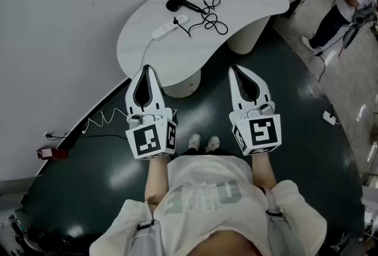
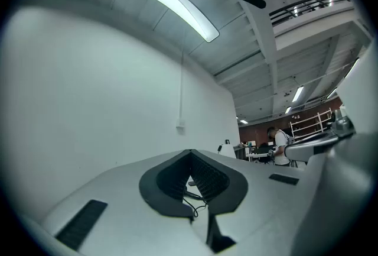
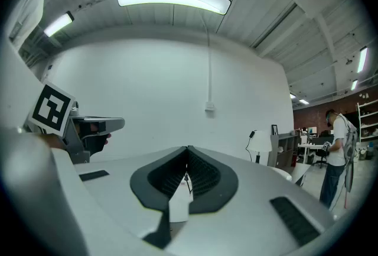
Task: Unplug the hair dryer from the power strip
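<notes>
Both tongs are pressed fully together and hold nothing. The left tongs [image 1: 145, 71] and the right tongs [image 1: 240, 71] are carried side by side at about waist height, noses pointing toward the power strip [image 1: 167, 27] but well short of it. I judge this to be a carrying pose: the person stands back from the white bench [image 1: 260, 6], so nothing is within reach.

The hair dryer [image 1: 176, 0] lies on the bench just behind the power strip. Its black cord [image 1: 211, 17] is looped in a loose tangle to the right of the strip. The lead runs back to the strip's near end, so the plug looks to be seated, though it is too small to be sure.

Only the head view shows this whole layout. The left gripper view peers through the notch of its closed tongs and catches only a scrap of black cord. The right gripper view shows a pale shape in its notch, possibly the power strip. It also takes in the left tongs' marker cube [image 3: 52, 108] off to one side, a lamp [image 3: 258, 141] and a person [image 3: 335, 154] far beyond the strip.
</notes>
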Available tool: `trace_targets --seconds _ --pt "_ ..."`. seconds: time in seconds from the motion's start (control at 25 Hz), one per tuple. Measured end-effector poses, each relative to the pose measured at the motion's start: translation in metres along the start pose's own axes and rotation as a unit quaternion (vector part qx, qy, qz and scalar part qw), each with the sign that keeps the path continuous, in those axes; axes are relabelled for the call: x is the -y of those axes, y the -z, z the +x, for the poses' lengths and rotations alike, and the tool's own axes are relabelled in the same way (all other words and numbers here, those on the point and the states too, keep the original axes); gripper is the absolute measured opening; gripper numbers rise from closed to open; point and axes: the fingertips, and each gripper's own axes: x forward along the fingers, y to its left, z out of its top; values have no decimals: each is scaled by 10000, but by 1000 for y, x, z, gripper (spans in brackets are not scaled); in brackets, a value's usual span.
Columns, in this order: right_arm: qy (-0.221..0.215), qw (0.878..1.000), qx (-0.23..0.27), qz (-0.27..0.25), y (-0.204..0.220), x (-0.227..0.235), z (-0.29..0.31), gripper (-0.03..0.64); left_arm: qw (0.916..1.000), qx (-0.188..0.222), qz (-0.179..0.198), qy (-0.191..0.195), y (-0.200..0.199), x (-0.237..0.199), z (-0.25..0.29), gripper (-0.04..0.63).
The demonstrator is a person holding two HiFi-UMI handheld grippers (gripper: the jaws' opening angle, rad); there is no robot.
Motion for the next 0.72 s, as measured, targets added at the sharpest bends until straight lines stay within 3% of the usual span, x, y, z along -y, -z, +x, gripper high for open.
trace_targets --seconds 0.24,0.48,0.72 --pt "-184 9998 85 -15 3 8 -10 20 9999 31 97 23 1 22 -4 12" --pt "-373 9992 168 -26 5 12 -11 20 9997 37 114 -207 7 18 0 12" --pt "-482 9976 305 398 7 24 2 20 9994 50 149 -310 12 18 13 12"
